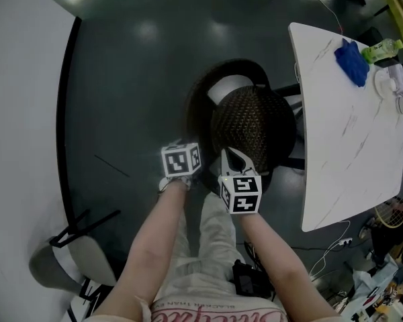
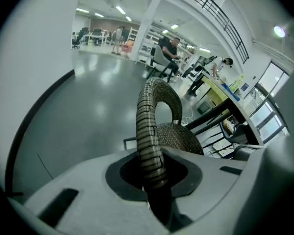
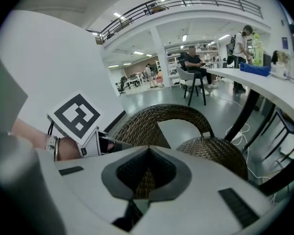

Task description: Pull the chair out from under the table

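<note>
Beside the table [image 1: 349, 146], the chair [image 1: 252, 126] sits close against its edge. You're at the grasp. Left gripper [image 1: 181, 161] jaws clamp the back rim [image 2: 148, 126]; right gripper [image 1: 236, 166] jaws pinch the weave. Next, draw evenly away from the table. Only the gripper views show each bite.

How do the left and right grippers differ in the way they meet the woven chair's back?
The left gripper is shut on the woven chair's back rim, which runs between its jaws; the right gripper's jaw tips meet, with weave seen only through the gap behind them. The left gripper views the rim edge-on; the right gripper faces the back's broad arch. Both sit side by side at the chair.
</note>
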The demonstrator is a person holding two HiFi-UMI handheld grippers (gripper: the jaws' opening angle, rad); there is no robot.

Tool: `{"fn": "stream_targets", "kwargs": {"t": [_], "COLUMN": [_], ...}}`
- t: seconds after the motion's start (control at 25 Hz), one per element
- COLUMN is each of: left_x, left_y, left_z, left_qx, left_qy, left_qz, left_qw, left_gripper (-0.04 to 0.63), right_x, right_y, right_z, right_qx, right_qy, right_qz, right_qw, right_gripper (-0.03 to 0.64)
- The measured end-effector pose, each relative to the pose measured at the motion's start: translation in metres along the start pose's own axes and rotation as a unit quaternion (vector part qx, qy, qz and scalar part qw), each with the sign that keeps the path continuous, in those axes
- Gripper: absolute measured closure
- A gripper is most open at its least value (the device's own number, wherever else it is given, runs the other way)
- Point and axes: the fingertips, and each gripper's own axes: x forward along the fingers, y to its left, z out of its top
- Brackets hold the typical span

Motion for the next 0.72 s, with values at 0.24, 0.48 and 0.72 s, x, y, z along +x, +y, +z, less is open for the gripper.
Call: {"fn": "stream_targets", "kwargs": {"t": [0.24, 0.48, 0.72], "left_x": [-0.003, -0.018, -0.039], "left_y": [0.008, 0.043, 0.099], "left_z": [0.001, 0.006, 0.013], "left_qx": [-0.01, -0.01, -0.013], "left_qy": [-0.012, -0.013, -0.017], "left_qz": [0.002, 0.018, 0.035], "left_qw": [0.9999, 0.9997, 0.9991], "left_gripper": [0.555, 0.558, 0.56], "right_x": [0.008, 0.019, 0.039], "right_y": [0.035, 0.061, 0.094], "right_z": [0.009, 0.018, 0.019], "right_qx": [-0.002, -0.006, -0.013], "right_qy": [-0.009, -0.014, -0.006], "right_qz": [-0.008, -0.016, -0.014], "right_qw": [1.0, 1.0, 1.0], "right_gripper": [0.614, 0.614, 0.614]}}
